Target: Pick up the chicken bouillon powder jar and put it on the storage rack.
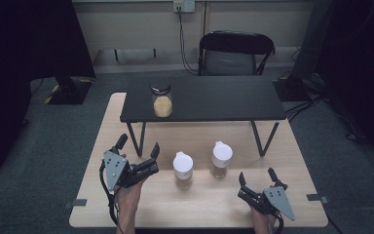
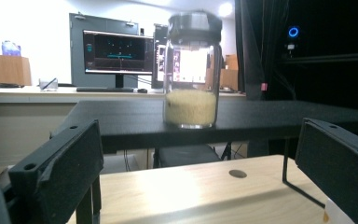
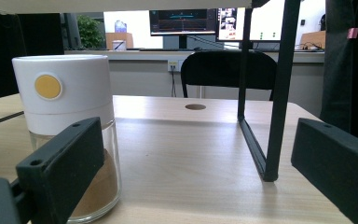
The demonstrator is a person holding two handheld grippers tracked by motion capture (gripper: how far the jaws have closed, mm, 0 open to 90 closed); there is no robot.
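Both tongs gape wide: left tongs (image 1: 139, 148) near the shaker (image 1: 183, 169) (upright), right tongs (image 1: 257, 176) just beside the second shaker (image 1: 221, 159)

A jar (image 1: 162, 101) stands on the shelf (image 1: 214, 100); two shakers (image 1: 183, 170) stand before it on the table (image 1: 214, 200).

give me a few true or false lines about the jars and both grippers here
1. The glass jar with pale grains stands on the black shelf. True.
2. The left gripper is clamped on a jar. False: its jaws are open and hold nothing.
3. Two white-capped jars stand on the wooden table. True.
4. The right gripper holds the right white-capped jar. False: it is open, apart from it.
5. The glass jar has a white lid. False: its lid is dark.
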